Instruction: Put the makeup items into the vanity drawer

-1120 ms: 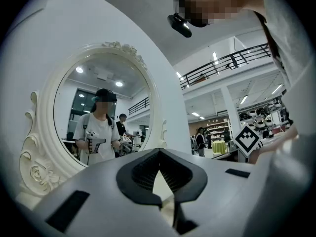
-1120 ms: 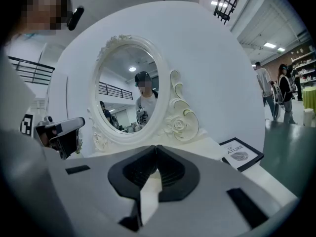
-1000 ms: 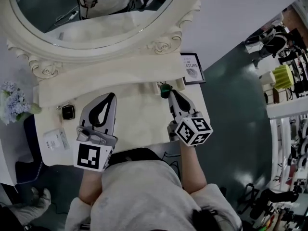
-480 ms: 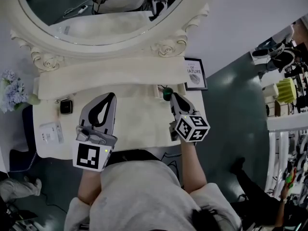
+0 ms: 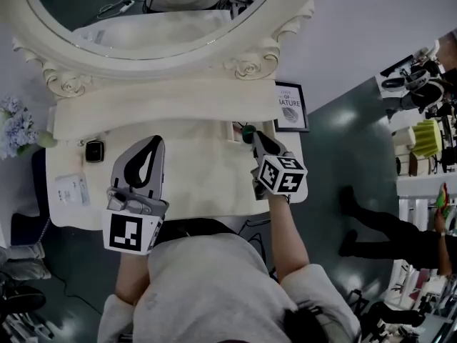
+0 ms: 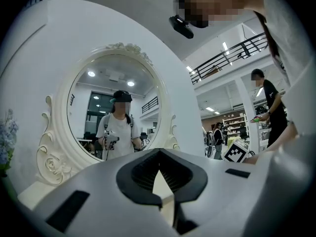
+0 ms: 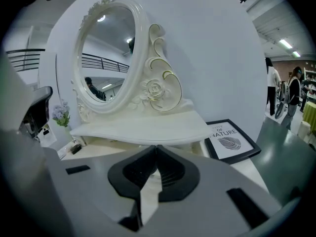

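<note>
On the cream vanity top (image 5: 207,170), a small green round item (image 5: 248,128) and a small pinkish item (image 5: 235,131) lie at the back right, under the shelf. My right gripper (image 5: 254,134) is shut and empty, its tips right beside the green item; I cannot tell if they touch. Its own view shows the tips (image 7: 157,147) meeting, aimed at the shelf. My left gripper (image 5: 155,140) hovers over the left middle of the top, shut and empty (image 6: 159,150). A small black square item (image 5: 94,151) lies at the far left. No drawer shows.
The oval mirror (image 5: 143,20) in its carved frame and a raised shelf (image 5: 164,109) close off the back. A framed print (image 5: 290,106) leans at the back right, flowers (image 5: 14,127) stand at the left edge, a white card (image 5: 71,189) lies front left. A person's legs (image 5: 371,231) show on the floor at right.
My right gripper has edged forward toward the green item. The left gripper has drifted slightly left. A person has walked into view on the floor at right.
</note>
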Available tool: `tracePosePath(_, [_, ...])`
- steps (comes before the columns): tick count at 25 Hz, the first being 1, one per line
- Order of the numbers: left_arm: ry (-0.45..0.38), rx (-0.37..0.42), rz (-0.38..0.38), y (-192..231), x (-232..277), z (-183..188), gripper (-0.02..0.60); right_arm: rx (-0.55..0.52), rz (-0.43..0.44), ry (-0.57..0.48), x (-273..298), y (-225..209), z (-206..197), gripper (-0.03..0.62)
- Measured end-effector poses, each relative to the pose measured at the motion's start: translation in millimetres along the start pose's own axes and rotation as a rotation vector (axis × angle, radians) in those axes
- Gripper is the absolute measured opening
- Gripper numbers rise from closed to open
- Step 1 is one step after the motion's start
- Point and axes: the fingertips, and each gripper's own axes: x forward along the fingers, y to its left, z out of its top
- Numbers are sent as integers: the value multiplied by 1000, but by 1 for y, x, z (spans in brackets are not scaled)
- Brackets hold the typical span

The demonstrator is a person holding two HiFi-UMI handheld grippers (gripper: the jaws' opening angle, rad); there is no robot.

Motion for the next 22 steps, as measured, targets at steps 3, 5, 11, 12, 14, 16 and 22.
tracePosePath(3, [-10,-3,20,-1,0,2,14,-23,-6,36,9,-6,0,28])
tracePosePath(5, [10,6,23,-2,-2,-2,14,-36,-12,68,15,-9,-1,28])
tracePosePath(11, [-38,-15,69,2,-2,7,14,-74,-34,165,28,-12,-11,28])
tracePosePath(12, [-56,-24,80,3,-2,11,14,-79,-35,178,30,-12,-12,28])
tracePosePath(14, [-65,-27,91,4,-2,12,14,-87,-36,206,33,-12,-16,28])
tracePosePath(16, [-62,-22,95,3,-3,12,14,-105,-44,228,35,-12,-19,28])
tracePosePath(22, [-34,-2,99,4,-9,5,14,-172,-66,278,40,-12,-23,29])
